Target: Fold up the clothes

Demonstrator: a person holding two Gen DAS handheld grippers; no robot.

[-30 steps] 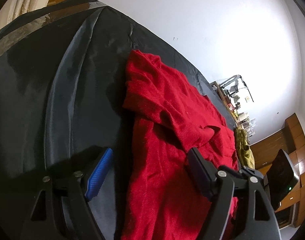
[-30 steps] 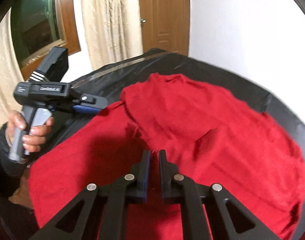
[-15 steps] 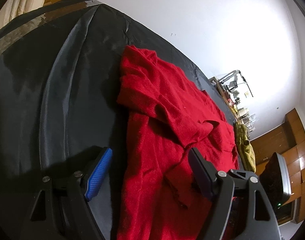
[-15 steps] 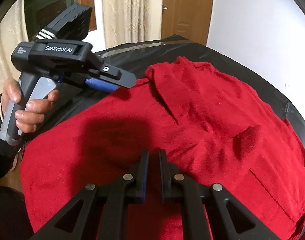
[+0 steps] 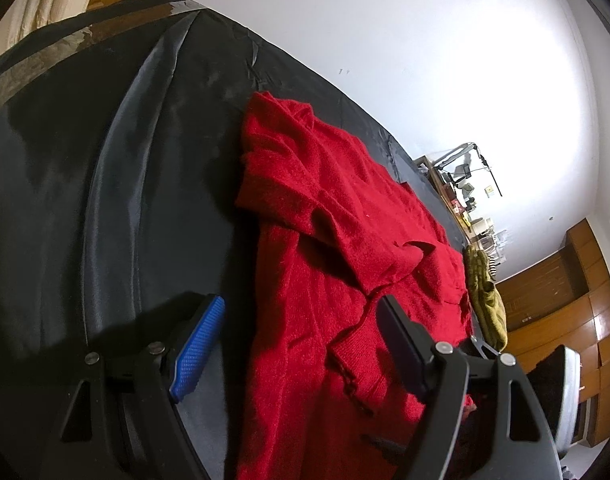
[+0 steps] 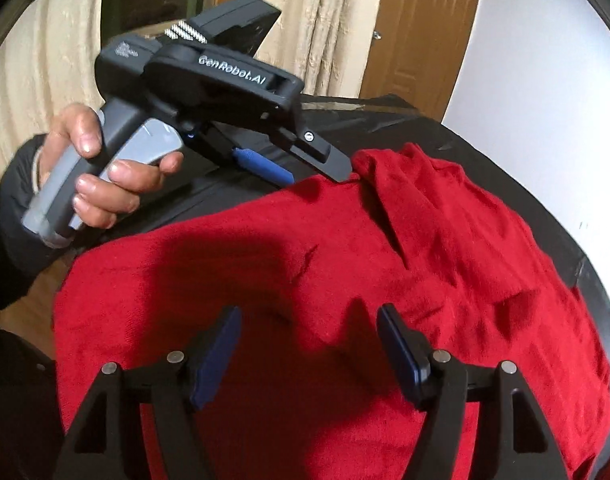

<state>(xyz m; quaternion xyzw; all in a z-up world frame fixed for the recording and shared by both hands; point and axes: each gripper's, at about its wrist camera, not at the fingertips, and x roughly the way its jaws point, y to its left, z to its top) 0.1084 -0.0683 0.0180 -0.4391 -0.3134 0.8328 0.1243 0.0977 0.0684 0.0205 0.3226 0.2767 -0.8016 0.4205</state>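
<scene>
A black sheet (image 5: 105, 168) covers the wide surface and fills most of both views, with a strip of shiny tape (image 5: 65, 44) along its far edge. On it lies the red sweater (image 5: 325, 240), spread over the middle and right of the sheet as the left wrist camera sees it, its upper part folded over itself in a loose flap with a ragged edge running across the body. From the right wrist camera the same sweater (image 6: 345, 280) fills the lower half of the picture, and its near edge hangs off the sheet toward the person. Behind stand a white wall (image 5: 425, 60), cream curtains (image 6: 45, 80) and a brown wooden door (image 6: 417, 32). An olive-green garment (image 5: 485, 300) lies beyond the sweater near the sheet's far end. The left gripper (image 5: 301, 336) stands wide open, one pad over bare black sheet and the other over the sweater, gripping nothing; the right wrist view shows it held by a hand (image 6: 101, 172) in a dark sleeve. The right gripper (image 6: 309, 344) hangs above the sweater with its jaws opening, and no cloth is pinched between them.
</scene>
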